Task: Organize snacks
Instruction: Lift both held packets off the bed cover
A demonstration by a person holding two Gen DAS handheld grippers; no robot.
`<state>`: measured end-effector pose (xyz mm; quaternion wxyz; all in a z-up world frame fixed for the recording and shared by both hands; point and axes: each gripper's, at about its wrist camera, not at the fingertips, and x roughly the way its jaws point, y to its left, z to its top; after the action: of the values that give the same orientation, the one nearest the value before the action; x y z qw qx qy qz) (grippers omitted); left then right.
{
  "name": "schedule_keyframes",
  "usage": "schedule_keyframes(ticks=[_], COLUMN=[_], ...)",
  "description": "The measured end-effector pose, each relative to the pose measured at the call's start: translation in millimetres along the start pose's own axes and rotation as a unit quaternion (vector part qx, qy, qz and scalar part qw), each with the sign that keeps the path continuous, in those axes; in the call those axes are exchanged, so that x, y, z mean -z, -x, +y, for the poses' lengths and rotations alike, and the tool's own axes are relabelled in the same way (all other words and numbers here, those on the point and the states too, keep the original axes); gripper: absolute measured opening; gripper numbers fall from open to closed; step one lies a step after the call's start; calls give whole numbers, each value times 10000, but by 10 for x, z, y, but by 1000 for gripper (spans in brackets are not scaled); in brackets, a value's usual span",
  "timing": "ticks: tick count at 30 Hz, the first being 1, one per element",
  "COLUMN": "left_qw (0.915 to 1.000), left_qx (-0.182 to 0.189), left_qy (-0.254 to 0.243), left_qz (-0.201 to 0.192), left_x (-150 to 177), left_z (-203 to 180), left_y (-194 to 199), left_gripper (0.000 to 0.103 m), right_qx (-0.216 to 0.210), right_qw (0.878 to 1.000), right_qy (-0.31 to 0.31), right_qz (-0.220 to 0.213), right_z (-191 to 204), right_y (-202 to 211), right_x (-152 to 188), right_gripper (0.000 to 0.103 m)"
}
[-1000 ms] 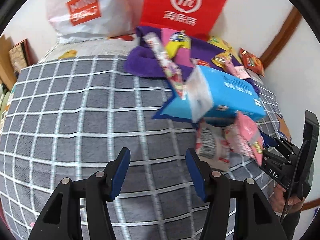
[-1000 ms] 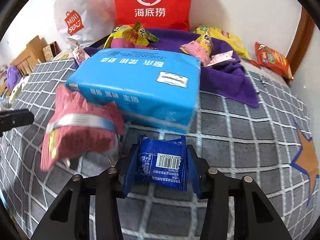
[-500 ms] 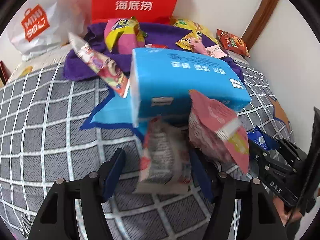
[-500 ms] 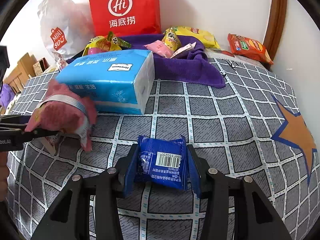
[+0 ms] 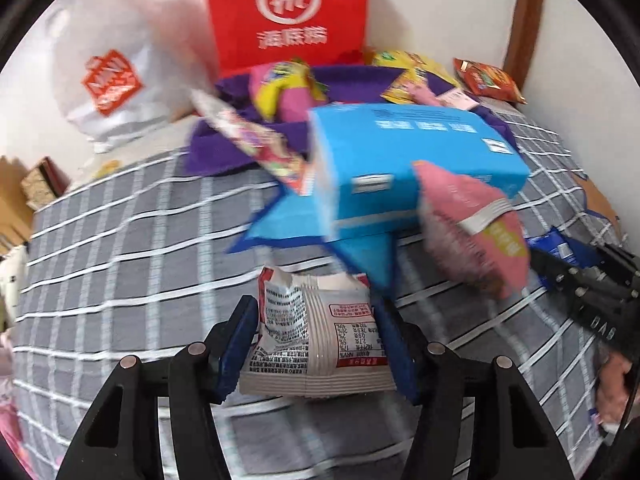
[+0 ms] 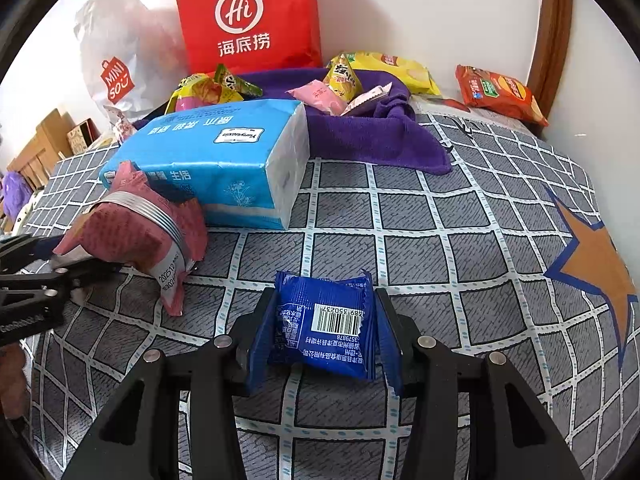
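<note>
Crinkly foil makes the white snack packet light, soft and slippery, so the left gripper, whose jaws are closing on its two sides, should squeeze the puffy middle gently. The right gripper is clenched on a blue snack packet above the grey checked bedcover. Other snacks lie on a purple towel by the white wall.

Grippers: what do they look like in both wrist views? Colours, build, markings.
Both alike: the left gripper and right gripper have matte black angular frames with cut-out slots, round silver pivot pins, and two fingers faced with blue pads. Seen side-on from the other view, each black body carries small white lettering, too blurred to read. No cables or sleeves visible.
</note>
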<state>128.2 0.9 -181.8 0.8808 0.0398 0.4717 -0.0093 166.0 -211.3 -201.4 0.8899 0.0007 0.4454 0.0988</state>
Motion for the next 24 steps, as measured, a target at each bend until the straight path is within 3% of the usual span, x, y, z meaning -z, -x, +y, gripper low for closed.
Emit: schedule_keyframes(ticks=[5,9,24], left_qw=[9995,9989,9988], left_qx=[-239,-92,6], left_qy=[201,409,439], left_qz=[-16,-213,-212], left_x=[43,87,85], left_z=[184,261,255], left_y=[-92,-121,-139], left_gripper=[58,59,60], right_qx=[2,38,16], right_qw=[10000,10000,10000], right_qy=[4,32,42], right_qz=[2,5,10], right_z=[-2,8,-4], right_y=[1,3,-7], right_x=[-2,-2,-2], right_gripper=[47,47,50])
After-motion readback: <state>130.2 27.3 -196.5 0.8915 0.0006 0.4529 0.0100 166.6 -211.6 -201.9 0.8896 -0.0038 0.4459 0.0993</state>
